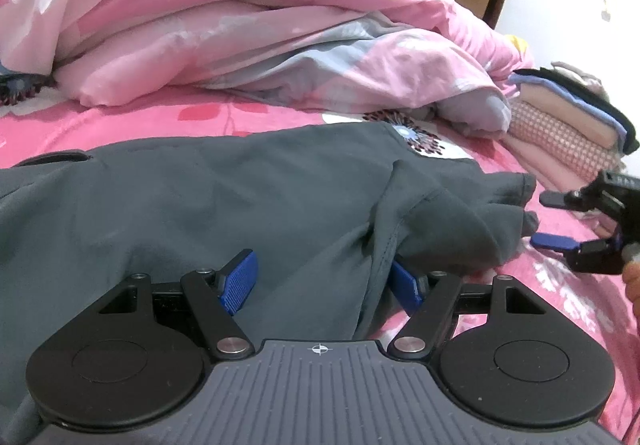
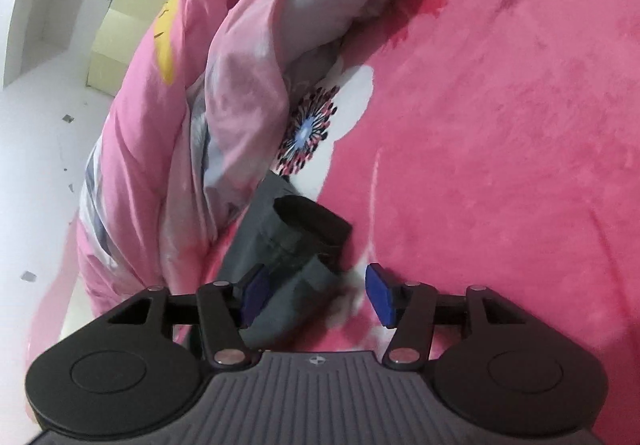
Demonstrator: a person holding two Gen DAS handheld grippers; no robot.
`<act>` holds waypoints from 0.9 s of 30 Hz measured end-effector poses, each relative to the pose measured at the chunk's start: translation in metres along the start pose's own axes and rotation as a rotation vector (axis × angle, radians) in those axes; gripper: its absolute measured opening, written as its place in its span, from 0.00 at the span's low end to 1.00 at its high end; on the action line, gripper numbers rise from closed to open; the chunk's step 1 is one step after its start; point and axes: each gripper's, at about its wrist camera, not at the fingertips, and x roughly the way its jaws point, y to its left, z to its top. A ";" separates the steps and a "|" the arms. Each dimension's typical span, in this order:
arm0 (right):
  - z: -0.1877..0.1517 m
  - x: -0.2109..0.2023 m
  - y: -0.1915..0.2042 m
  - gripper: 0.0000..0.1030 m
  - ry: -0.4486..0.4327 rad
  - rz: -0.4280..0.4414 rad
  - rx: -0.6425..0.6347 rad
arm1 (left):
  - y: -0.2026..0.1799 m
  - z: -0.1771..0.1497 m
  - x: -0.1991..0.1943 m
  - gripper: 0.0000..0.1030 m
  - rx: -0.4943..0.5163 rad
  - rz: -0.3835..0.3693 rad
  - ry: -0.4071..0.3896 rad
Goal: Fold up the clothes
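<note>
Left gripper (image 1: 320, 281) gapes over the grey garment (image 1: 240, 205), which lies spread on the bed (image 1: 560, 305) below the quilt (image 1: 240, 25). Right gripper (image 2: 316, 293) gapes at its cuff (image 2: 312, 225). Soft, light, limp: pinch the 2 hems.

The grey garment (image 1: 200, 213) runs off the left edge — its fold hides one blue pad (image 1: 406, 287).

My left wrist view sits low and close, facing across the grey garment (image 1: 240, 205) toward the quilt (image 1: 200, 25). My right wrist view looks down; both share these.
</note>
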 end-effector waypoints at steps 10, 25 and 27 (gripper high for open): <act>-0.005 0.018 0.044 0.02 -0.023 0.055 -0.199 | -0.003 -0.003 0.000 0.70 0.036 0.012 -0.007; 0.017 0.066 0.013 0.08 0.029 0.293 0.331 | -0.017 0.018 0.009 0.54 -0.029 -0.142 -0.025; 0.018 0.067 0.010 0.14 0.004 0.305 0.342 | -0.014 0.018 0.017 0.34 -0.073 -0.153 -0.016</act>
